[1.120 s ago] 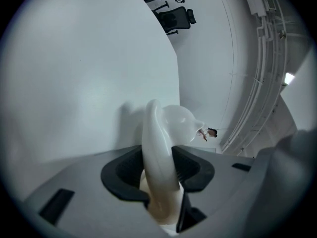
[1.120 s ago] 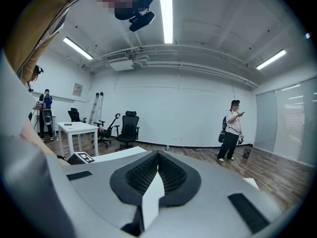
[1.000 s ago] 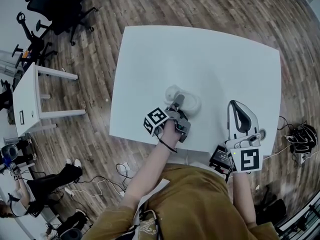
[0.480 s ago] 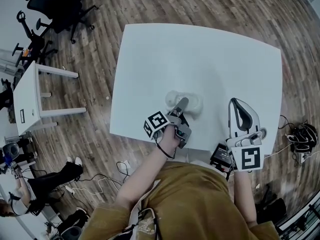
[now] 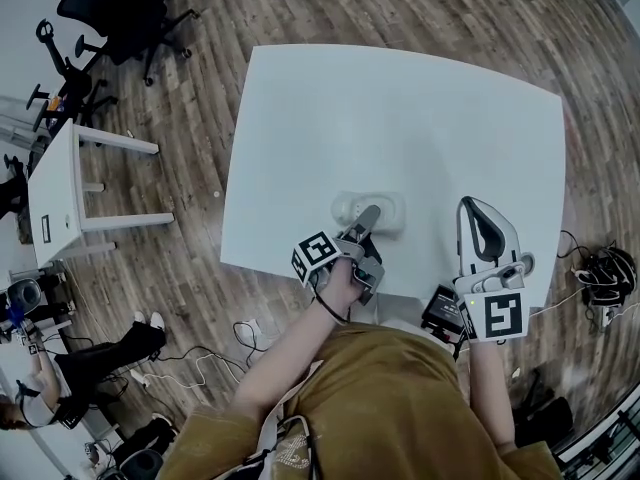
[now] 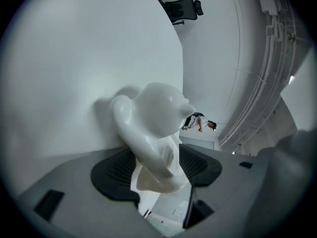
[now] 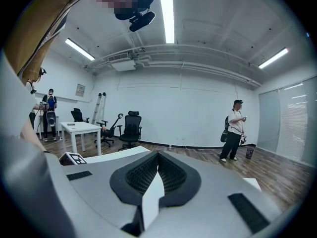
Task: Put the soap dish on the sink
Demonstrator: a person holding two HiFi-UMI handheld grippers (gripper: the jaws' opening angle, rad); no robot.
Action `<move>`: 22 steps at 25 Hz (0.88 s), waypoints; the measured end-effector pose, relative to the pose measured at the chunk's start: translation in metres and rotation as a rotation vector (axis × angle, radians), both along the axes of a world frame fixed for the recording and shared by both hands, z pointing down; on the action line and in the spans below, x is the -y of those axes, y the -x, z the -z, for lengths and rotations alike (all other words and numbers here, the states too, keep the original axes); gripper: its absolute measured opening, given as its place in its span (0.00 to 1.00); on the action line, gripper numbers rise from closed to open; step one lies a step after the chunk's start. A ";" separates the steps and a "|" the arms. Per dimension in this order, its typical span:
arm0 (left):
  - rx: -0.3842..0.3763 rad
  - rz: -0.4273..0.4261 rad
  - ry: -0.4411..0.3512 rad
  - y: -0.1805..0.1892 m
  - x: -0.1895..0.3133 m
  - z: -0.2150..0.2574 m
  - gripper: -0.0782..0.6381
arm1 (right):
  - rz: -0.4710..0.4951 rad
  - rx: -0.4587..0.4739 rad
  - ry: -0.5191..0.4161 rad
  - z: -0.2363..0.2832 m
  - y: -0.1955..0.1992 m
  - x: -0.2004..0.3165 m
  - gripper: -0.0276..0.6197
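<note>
While the person leans over the white table (image 5: 400, 118), the left gripper (image 5: 370, 215) has just been opening its jaws; they stand apart, with the near end of the white dish (image 5: 392, 211) between them, unclamped. The dish lies on the table near the front edge. Well to its right, the right gripper (image 5: 472, 210) points across the table, jaws together, empty

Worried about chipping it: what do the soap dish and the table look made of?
The soap dish looks like glazed ceramic or hard plastic: white, glossy, with soft highlights on its rounded edges. The table has a matte white top, likely laminate: flat, no glare.
</note>
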State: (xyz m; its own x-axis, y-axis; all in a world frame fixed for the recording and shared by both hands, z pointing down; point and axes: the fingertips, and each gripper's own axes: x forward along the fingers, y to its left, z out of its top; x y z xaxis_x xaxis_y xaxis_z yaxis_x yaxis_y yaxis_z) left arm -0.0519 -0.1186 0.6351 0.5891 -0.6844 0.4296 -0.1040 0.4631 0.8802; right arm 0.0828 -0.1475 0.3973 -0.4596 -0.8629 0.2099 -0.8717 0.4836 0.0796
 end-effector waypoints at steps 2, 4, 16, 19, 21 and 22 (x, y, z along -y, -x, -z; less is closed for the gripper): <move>-0.007 0.004 -0.011 -0.002 0.010 0.005 0.49 | 0.011 0.000 0.003 0.000 0.004 -0.002 0.05; -0.015 0.008 -0.019 -0.002 0.015 0.010 0.49 | 0.021 -0.001 0.010 -0.001 0.007 -0.004 0.05; -0.019 0.045 0.008 -0.002 0.011 0.003 0.50 | 0.351 -0.259 0.224 -0.118 0.080 -0.027 0.05; -0.024 0.057 0.007 0.000 0.013 0.004 0.51 | 0.419 -0.347 0.247 -0.141 0.096 -0.034 0.05; -0.030 0.062 0.000 -0.002 0.016 0.008 0.57 | 0.447 -0.388 0.261 -0.153 0.101 -0.036 0.05; -0.032 0.064 -0.002 -0.003 0.019 0.010 0.61 | 0.455 -0.402 0.267 -0.158 0.101 -0.037 0.05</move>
State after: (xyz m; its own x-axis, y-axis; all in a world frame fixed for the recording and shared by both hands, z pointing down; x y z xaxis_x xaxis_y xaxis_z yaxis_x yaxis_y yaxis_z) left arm -0.0487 -0.1372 0.6249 0.5575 -0.7220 0.4098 -0.0466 0.4657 0.8837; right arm -0.0186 -0.1108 0.5553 -0.6073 -0.4958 0.6208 -0.5031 0.8447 0.1825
